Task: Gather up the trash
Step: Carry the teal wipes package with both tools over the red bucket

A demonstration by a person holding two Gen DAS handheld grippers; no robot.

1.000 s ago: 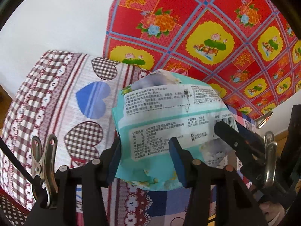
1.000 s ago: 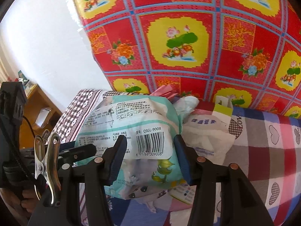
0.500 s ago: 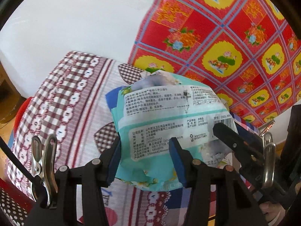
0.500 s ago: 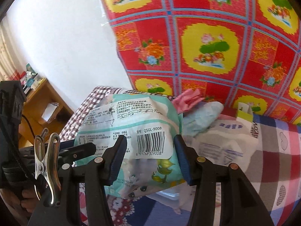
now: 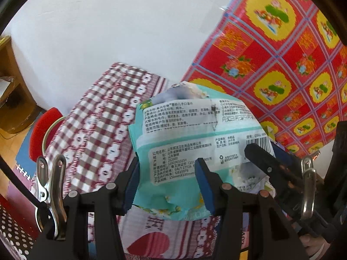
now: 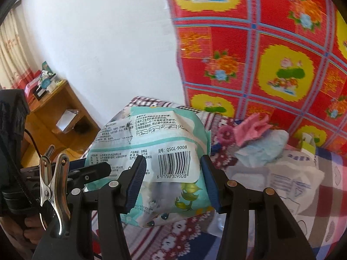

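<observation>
A teal and white wet-wipe packet (image 5: pixel 190 143) with printed text and a barcode is held in the air above the bed. My left gripper (image 5: pixel 168 184) is shut on its left part. My right gripper (image 6: pixel 173 179) is shut on its barcode end (image 6: pixel 173 162). The right gripper's black fingers (image 5: pixel 266 162) show at the packet's right side in the left wrist view; the left gripper's fingers (image 6: pixel 91 171) show at its left side in the right wrist view. More trash lies on the bed: pink paper (image 6: pixel 251 130), a pale blue wad (image 6: pixel 264 149) and a white wrapper (image 6: pixel 290 179).
The bed has a checked and heart-print sheet (image 5: pixel 104 130). A red floral cloth (image 6: pixel 271 49) hangs behind it against a white wall. A wooden shelf unit (image 6: pixel 56 117) stands left of the bed. A red stool (image 5: pixel 41 134) is on the floor at the bed's left.
Both grippers have carried the packet leftwards along the bed, towards its left end. The wall, shelf and red stool have come into view. The grip on the packet is unchanged.
</observation>
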